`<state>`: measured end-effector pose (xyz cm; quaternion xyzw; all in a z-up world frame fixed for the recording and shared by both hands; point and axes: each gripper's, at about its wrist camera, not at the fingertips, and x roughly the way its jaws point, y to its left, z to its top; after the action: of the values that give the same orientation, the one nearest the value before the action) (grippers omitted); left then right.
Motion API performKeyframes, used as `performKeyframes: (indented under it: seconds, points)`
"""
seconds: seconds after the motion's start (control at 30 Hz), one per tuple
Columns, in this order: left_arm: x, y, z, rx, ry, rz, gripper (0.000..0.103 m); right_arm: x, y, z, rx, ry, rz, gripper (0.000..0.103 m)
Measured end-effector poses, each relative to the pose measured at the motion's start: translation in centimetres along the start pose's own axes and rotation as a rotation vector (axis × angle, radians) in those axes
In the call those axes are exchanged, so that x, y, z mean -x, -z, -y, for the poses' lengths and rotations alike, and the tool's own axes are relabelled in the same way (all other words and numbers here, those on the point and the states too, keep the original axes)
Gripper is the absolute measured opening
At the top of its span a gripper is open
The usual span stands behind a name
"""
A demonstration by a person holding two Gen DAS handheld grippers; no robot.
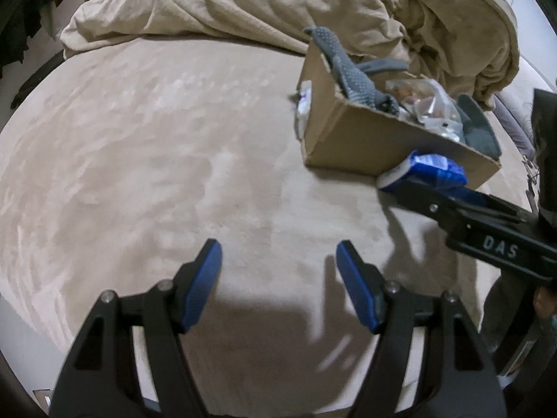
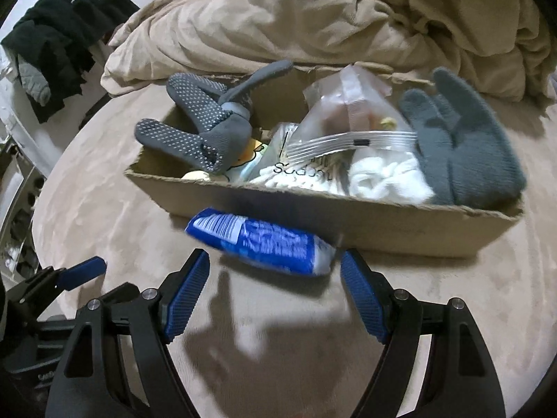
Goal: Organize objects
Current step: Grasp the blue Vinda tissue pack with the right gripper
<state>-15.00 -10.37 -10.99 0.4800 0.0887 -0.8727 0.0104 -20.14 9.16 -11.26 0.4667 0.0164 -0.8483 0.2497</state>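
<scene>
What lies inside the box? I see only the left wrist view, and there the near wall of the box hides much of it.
Observer: A white cloth lies against the near wall of the box, beside a grey glove.
Operator: Does the right gripper hold the blue packet?
Observer: No. In the right wrist view the blue packet is in front of the box, between the jaws of the right gripper. The jaws are open, and I see neither pad pressing on it.
</scene>
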Motion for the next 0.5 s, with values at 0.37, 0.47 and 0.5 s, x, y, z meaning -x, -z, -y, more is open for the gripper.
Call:
performKeyframes:
  seconds: [0.37,0.47,0.5]
  points:
    - [0.2,-0.2,0.9,-0.014,-0.007,-0.001,0.070,-0.5,0.5,2.1,-0.017,-0.009,-0.022,0.034]
    - [1.0,-0.2,1.7,-0.030,-0.006,0.007,0.070,0.6,0.8,2.3,-0.014,-0.009,-0.006,0.028]
    - [1.4,-0.2,1.9,-0.033,-0.006,0.012,0.070,1.0,0.9,2.4,-0.011,-0.011,0.000,0.026]
